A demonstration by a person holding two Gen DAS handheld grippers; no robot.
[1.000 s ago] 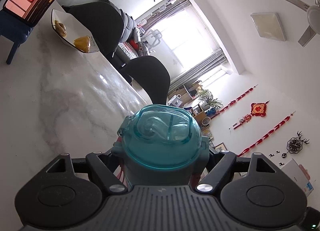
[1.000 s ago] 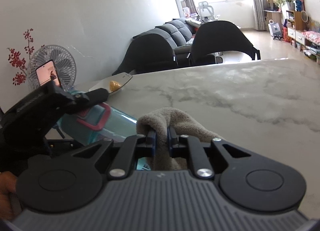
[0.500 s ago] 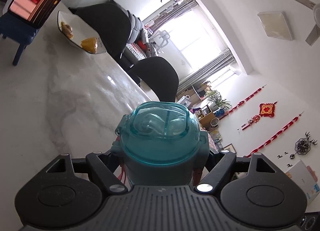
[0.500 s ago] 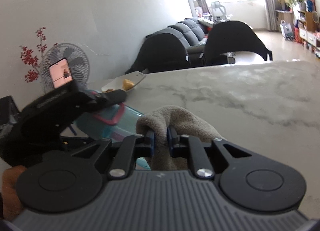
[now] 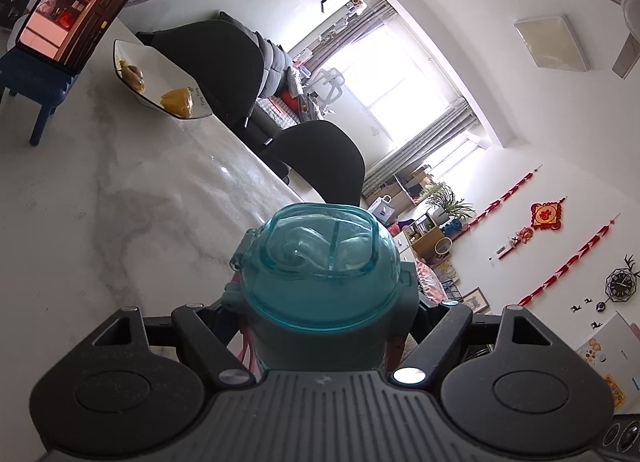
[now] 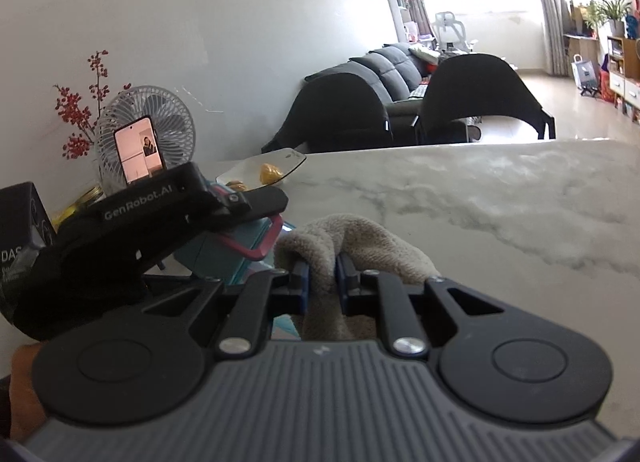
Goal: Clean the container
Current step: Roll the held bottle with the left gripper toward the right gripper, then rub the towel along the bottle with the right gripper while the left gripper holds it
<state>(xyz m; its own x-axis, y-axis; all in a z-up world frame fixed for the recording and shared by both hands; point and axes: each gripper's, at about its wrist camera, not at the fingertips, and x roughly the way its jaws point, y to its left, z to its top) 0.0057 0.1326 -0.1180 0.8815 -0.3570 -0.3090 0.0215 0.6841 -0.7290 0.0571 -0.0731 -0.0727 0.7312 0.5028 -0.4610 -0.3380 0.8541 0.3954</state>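
Observation:
A teal water bottle (image 5: 320, 274) with a clear domed lid and a pink carry strap fills the middle of the left wrist view. My left gripper (image 5: 322, 318) is shut on its body, held above the marble table (image 5: 100, 202). In the right wrist view the same bottle (image 6: 224, 250) shows tilted under the left gripper's black body (image 6: 132, 230). My right gripper (image 6: 322, 268) is shut on a beige cloth (image 6: 352, 238), which bunches up right beside the bottle's side. Whether cloth and bottle touch is hidden.
A white dish (image 6: 264, 172) with yellow food sits at the table's far left edge. Behind it stand a phone (image 6: 140, 150) in front of a small fan (image 6: 148, 130). Two black chairs (image 6: 484, 98) line the far side. A hand (image 6: 24, 386) shows at lower left.
The left gripper has swung with the bottle, so the dish and phone sit lower and larger in its view. In the right wrist view the left gripper and bottle rose and shifted right, nearer the cloth.

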